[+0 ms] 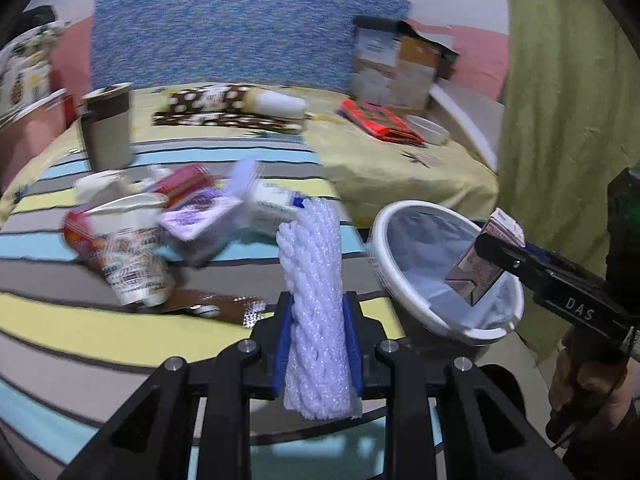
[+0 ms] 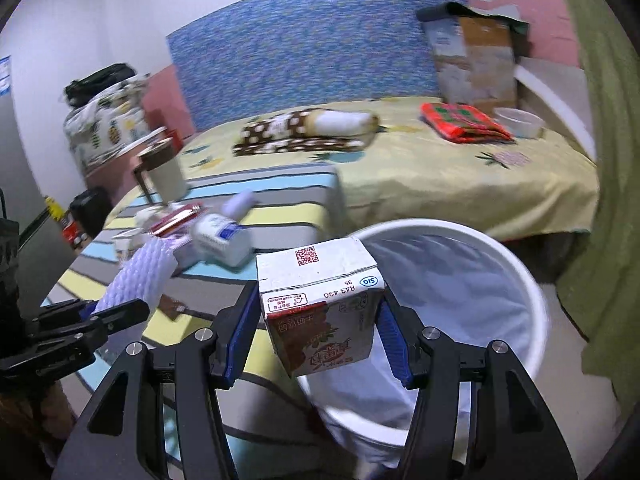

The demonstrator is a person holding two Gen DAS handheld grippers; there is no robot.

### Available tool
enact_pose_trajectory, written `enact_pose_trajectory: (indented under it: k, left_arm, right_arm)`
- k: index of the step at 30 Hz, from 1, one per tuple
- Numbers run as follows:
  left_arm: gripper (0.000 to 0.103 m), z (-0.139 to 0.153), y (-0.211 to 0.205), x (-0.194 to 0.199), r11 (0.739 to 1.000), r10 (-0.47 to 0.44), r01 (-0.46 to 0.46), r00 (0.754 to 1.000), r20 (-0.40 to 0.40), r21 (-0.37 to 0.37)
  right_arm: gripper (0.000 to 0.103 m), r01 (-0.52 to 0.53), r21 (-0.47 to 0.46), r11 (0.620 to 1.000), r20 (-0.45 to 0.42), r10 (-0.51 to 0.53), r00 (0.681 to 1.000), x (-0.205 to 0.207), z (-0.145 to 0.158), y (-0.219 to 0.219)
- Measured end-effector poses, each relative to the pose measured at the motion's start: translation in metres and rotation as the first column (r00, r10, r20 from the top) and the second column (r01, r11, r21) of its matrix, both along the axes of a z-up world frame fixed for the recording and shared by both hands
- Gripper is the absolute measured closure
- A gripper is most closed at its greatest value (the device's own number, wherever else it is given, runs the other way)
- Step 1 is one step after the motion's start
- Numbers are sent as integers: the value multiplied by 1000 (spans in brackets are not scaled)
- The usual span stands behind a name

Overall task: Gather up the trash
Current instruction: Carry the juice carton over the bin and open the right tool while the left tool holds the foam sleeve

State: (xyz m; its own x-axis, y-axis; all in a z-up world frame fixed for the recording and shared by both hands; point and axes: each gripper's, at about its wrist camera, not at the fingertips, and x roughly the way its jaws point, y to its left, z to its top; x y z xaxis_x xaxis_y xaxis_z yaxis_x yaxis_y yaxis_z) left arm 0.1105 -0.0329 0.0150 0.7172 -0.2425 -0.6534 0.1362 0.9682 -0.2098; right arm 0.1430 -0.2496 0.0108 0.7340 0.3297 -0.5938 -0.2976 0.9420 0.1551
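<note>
My left gripper (image 1: 318, 344) is shut on a white foam net sleeve (image 1: 314, 300), held above the striped table; it also shows in the right wrist view (image 2: 138, 276). My right gripper (image 2: 316, 336) is shut on a small drink carton (image 2: 320, 304), held over the near rim of a white trash bin (image 2: 532, 300) lined with a pale bag. In the left wrist view the carton (image 1: 478, 268) hangs over the bin (image 1: 388, 264). Several pieces of trash lie on the table: a printed paper cup (image 1: 128, 264), a purple-white box (image 1: 200, 220), a white bottle (image 2: 220, 240).
The striped table (image 1: 80, 320) holds a brown-banded cup (image 1: 108, 128) at its far left. Behind is a bed with a yellow sheet (image 2: 440, 176), a polka-dot bundle (image 2: 304, 128), a red-green packet (image 2: 464, 120), a white bowl (image 2: 520, 122) and a cardboard box (image 2: 476, 56). A green curtain (image 1: 560, 100) hangs at right.
</note>
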Motion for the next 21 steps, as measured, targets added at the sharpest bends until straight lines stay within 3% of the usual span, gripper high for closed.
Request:
enact_pose_trajectory:
  k: [7, 17, 19, 21]
  left_arm:
    - [77, -3, -51, 19, 992, -123, 123, 992, -15, -5]
    - [76, -16, -96, 43, 974, -227, 228, 972, -63, 8]
    - [74, -19, -103, 47, 969, -246, 248, 967, -72, 9]
    - [62, -21, -110, 49, 965, -259, 261, 963, -77, 12]
  right_arm:
    - [45, 91, 4, 996, -30, -91, 995, 0, -13, -33]
    - [45, 129, 11, 992, -90, -128, 988, 6, -32, -60]
    - [45, 131, 9, 991, -104, -129, 986, 6, -35, -63]
    - [43, 137, 8, 991, -112, -135, 984, 6, -38, -65]
